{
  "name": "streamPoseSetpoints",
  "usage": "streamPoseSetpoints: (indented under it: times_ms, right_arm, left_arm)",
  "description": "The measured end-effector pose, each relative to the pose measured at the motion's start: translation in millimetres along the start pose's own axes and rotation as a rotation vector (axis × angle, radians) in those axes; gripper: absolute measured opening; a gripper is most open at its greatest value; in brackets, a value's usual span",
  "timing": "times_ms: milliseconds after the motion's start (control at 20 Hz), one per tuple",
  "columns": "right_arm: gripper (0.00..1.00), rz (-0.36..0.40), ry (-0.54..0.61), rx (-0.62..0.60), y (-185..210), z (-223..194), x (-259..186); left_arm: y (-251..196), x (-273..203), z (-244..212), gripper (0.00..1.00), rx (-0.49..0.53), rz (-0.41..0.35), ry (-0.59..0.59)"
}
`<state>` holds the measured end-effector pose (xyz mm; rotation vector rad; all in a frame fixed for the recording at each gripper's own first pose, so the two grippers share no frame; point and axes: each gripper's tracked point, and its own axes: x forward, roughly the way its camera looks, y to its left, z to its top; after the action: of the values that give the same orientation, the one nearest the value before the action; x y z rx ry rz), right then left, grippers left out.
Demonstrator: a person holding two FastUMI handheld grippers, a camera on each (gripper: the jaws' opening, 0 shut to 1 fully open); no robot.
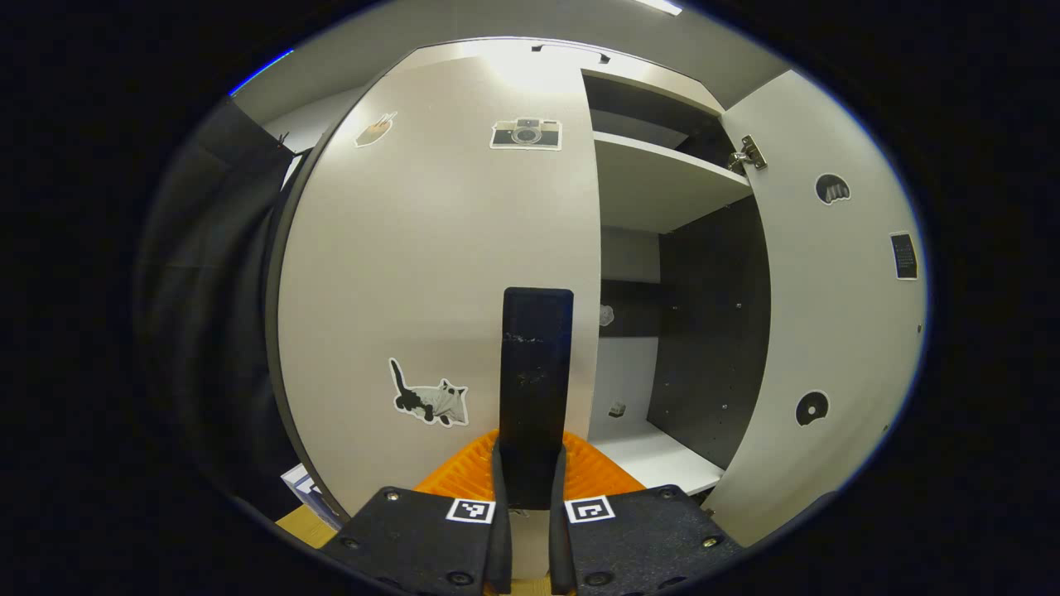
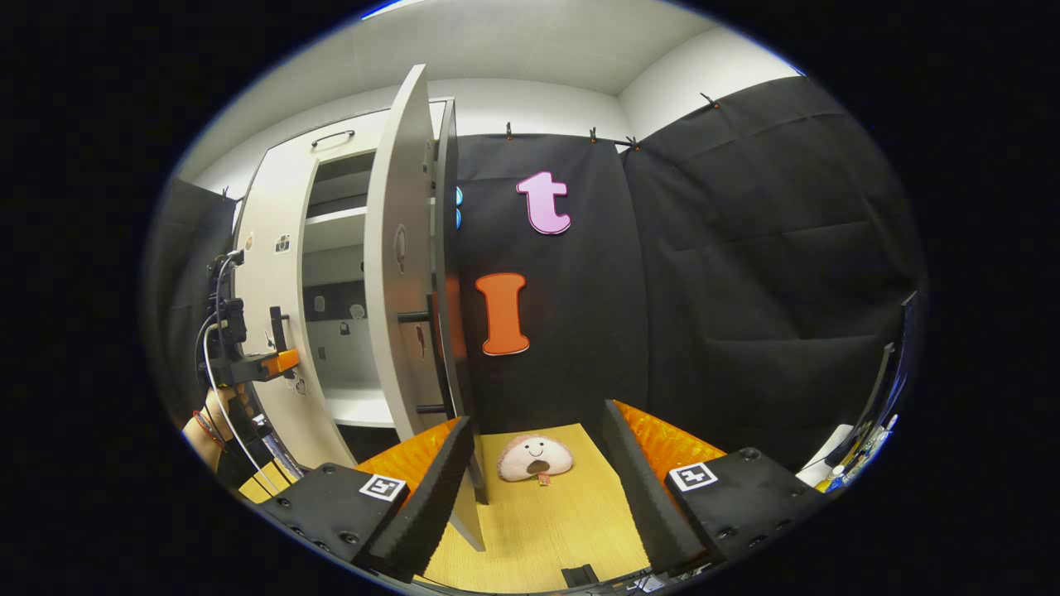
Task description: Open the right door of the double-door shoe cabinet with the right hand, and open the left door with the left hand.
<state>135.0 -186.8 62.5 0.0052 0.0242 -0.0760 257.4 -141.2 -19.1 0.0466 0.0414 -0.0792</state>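
Left gripper view: the left gripper (image 1: 530,497) has its fingers closed on the dark vertical handle (image 1: 537,364) of the left door (image 1: 431,265), which stands shut directly ahead of it. The door carries a cat sticker (image 1: 431,401) to the left of the gripper and a camera sticker (image 1: 525,134) above. To the right of the gripper the right door (image 1: 828,314) is swung wide, exposing the cabinet's shelf (image 1: 662,178) and dark interior.

Right gripper view: the right gripper (image 2: 538,497) is spread open and holds nothing; the free edge of the open right door (image 2: 406,273) stands just by its left finger (image 2: 431,488). Ahead, between the fingers, a smiling plush toy (image 2: 534,458) lies on the wooden floor (image 2: 546,530). Far left, a hand (image 2: 217,414) holds the left gripper (image 2: 277,343) at the left door (image 2: 277,298).
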Motion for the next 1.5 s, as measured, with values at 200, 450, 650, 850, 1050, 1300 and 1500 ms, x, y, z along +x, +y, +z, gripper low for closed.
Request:
streamPoseSetpoints:
  times_ms: [200,450,650,850,1050,1300,1500]
  right_arm:
    - [0.93,0.017,-0.022,-0.008,24,6,-21]
    - [1.00,0.031,-0.025,-0.013,51,4,-41]
    - [1.00,0.031,-0.031,-0.012,68,4,-56]
    - [1.00,0.026,-0.040,-0.018,86,4,-68]
    - [1.00,0.020,-0.034,-0.009,107,-1,-79]
    - [1.00,-0.016,-0.044,-0.007,128,-4,-93]
    - [0.99,-0.046,-0.055,0.015,145,-7,-115]
  left_arm:
    - [9,-30,0,0.17,0.004,-0.025,0.015]
    - [19,-54,-4,0.17,0.005,-0.051,0.013]
    - [29,-63,-1,0.15,-0.003,-0.067,0.006]
    - [39,-76,-2,0.11,-0.006,-0.089,0.004]
    - [49,-92,-4,0.11,-0.021,-0.119,-0.005]
    - [65,-109,-7,0.10,-0.013,-0.152,-0.025]
    - [85,-130,-6,0.11,-0.019,-0.182,-0.028]
